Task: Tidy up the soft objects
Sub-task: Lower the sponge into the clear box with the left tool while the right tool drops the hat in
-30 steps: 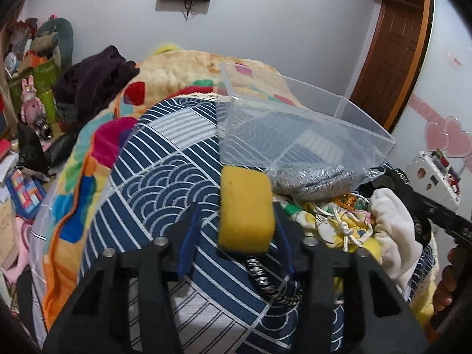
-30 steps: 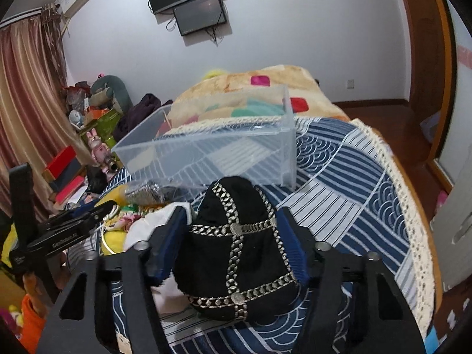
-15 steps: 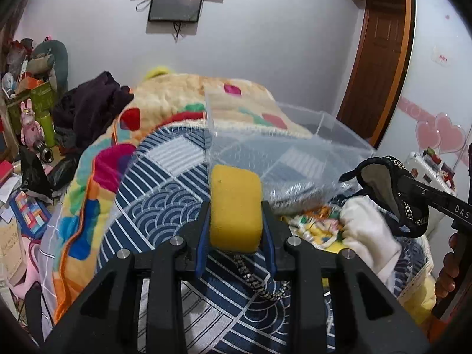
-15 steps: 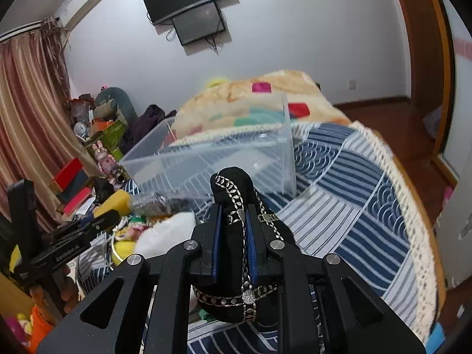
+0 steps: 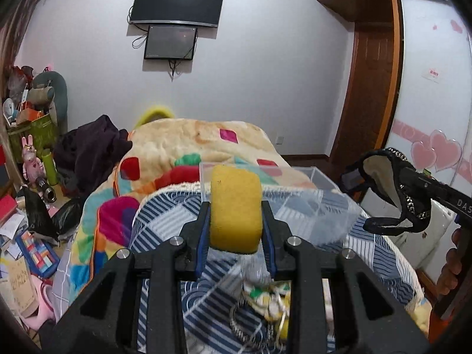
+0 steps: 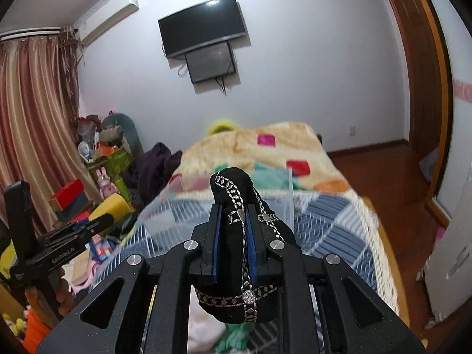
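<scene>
My left gripper [image 5: 236,227] is shut on a yellow sponge [image 5: 236,209] and holds it above the bed, in front of a clear plastic box [image 5: 309,203]. My right gripper [image 6: 233,230] is shut on a black hat with silver chain trim [image 6: 236,265], lifted above the bed; the hat also shows in the left wrist view [image 5: 392,194]. The box shows blurred ahead in the right wrist view [image 6: 218,215]. The sponge and left gripper appear at the left of the right wrist view [image 6: 109,209].
The bed has a blue patterned cover [image 5: 183,215] and a colourful blanket [image 5: 194,144] behind the box. More soft items lie below the grippers [image 5: 271,298]. Clutter and dark clothes [image 5: 88,150] fill the left side. A wooden door [image 5: 371,88] stands at the right.
Both grippers closed on their objects and rose: the left lifted the sponge, the right squeezed and lifted the black hat off the pile. Both views now look higher over the bed.
</scene>
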